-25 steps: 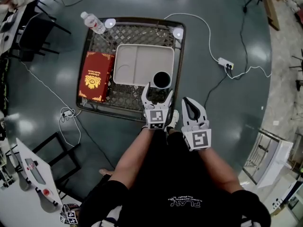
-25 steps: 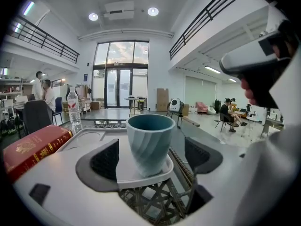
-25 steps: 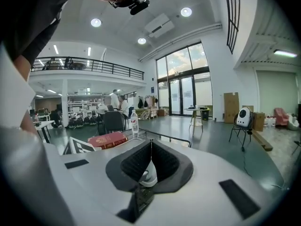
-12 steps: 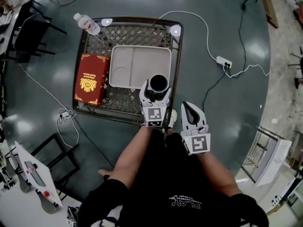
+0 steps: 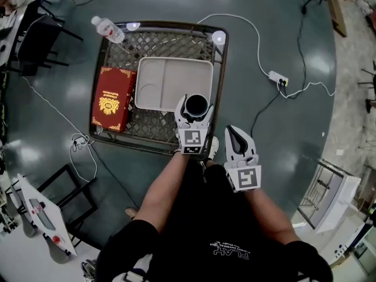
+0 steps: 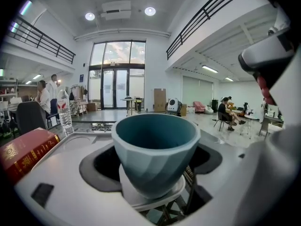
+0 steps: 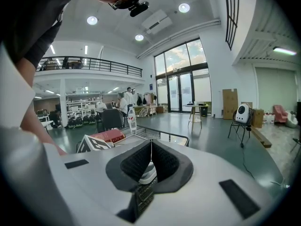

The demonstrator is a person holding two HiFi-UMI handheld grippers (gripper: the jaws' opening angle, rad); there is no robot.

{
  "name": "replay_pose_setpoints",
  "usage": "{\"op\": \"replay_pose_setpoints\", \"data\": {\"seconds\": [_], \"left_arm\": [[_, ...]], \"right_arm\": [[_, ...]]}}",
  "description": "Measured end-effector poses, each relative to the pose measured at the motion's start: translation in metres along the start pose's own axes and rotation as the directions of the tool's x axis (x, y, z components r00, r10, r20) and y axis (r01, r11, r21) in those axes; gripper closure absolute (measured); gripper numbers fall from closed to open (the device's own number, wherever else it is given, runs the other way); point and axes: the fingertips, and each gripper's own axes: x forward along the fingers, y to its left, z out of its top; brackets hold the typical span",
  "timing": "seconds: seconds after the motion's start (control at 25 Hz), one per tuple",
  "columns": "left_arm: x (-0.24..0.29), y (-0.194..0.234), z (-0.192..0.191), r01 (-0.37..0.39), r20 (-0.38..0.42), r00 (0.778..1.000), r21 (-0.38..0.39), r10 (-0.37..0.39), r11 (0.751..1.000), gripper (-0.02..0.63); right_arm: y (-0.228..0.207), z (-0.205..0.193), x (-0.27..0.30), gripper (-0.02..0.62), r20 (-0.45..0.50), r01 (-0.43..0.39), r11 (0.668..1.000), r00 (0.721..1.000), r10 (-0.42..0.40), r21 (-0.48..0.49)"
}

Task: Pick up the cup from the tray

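Note:
The teal faceted cup (image 5: 195,106) (image 6: 155,149) sits between the jaws of my left gripper (image 5: 195,103) (image 6: 157,166), which is shut on it. It is held upright over the near right corner of the cream tray (image 5: 167,75); a white bit of that corner (image 6: 141,200) shows just under the cup's base. My right gripper (image 5: 237,135) (image 7: 151,161) hangs nearer the person, right of the left one. Its jaws are shut, with nothing between them.
The tray lies on a black wire-mesh table (image 5: 154,124). A red book (image 5: 110,97) (image 6: 23,149) lies left of the tray and a water bottle (image 5: 107,29) (image 6: 64,112) at the far left corner. A white cable and power strip (image 5: 276,78) cross the floor on the right.
The left gripper moved forward around the cup, shut on it, and raised it slightly off the tray toward the person. The right gripper has stayed put.

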Motion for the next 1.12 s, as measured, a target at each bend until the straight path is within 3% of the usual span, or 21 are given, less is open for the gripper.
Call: {"op": "replay_pose_setpoints", "data": {"seconds": [0.36,0.56,1.12], "left_arm": [[-0.006,-0.001,0.015,0.012,0.02,1.0,-0.021,-0.011,1.0,0.21],[-0.022,-0.007,0.048,0.027,0.075,0.997,-0.021,-0.026,0.999,0.21],[-0.111,-0.027,0.135,0.065,0.158,0.985,0.019,-0.067,0.998,0.212]], "right_arm": [[-0.007,0.0,0.002,0.586,0.004,0.003,1.0,1.0,-0.003,0.017],[-0.013,-0.007,0.005,0.586,-0.017,-0.001,1.0,1.0,0.001,0.0],[-0.013,0.027,0.017,0.586,0.076,-0.025,1.0,0.997,0.026,-0.015]]}}
